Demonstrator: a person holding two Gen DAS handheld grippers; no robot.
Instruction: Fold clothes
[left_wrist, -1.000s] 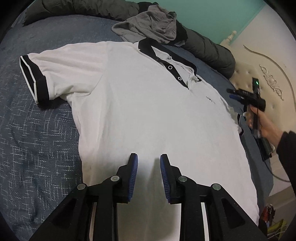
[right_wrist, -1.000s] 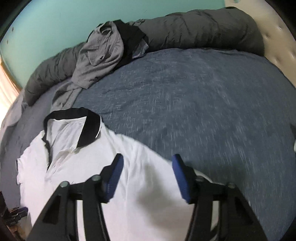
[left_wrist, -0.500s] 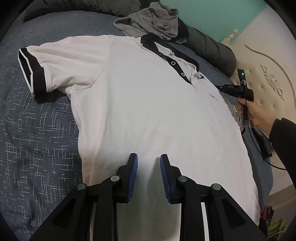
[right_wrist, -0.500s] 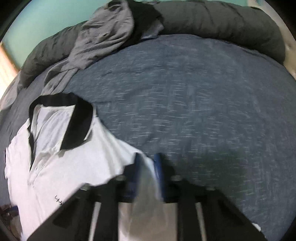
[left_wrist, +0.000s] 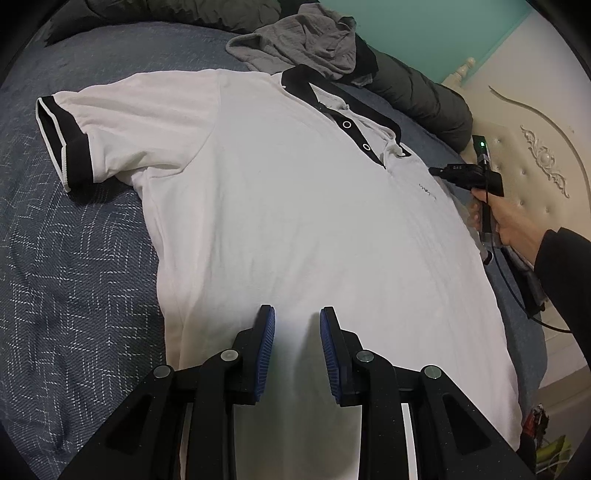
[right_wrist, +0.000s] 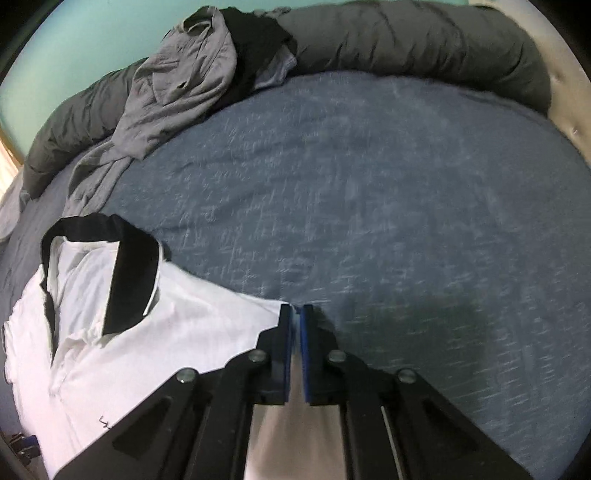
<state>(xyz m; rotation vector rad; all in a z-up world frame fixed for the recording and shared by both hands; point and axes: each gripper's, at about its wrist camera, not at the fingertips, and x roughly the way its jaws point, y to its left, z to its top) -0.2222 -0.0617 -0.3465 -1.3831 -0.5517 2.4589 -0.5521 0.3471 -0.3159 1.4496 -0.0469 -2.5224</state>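
A white polo shirt (left_wrist: 277, 221) with a black collar (left_wrist: 306, 85) and black sleeve cuff (left_wrist: 62, 140) lies front-up and flat on the blue bed cover (left_wrist: 74, 277). My left gripper (left_wrist: 297, 325) hovers over the shirt's lower part, jaws a little apart, with nothing pinched between them. My right gripper (right_wrist: 295, 314) is shut on the edge of the shirt (right_wrist: 147, 350) at the shoulder beside the collar, and white cloth shows between its pads. In the left wrist view the right gripper (left_wrist: 439, 171) sits at the shirt's far right edge, held by a hand (left_wrist: 513, 221).
A crumpled grey garment (right_wrist: 177, 81) and a dark one lie on a rolled dark duvet (right_wrist: 406, 48) along the far side of the bed. A cream padded headboard (left_wrist: 535, 155) stands at the right. Bare blue cover (right_wrist: 369, 203) stretches beyond the shirt.
My right gripper came down to the shirt's shoulder edge and went from wide open to shut on it. The left gripper has kept its place and opening.
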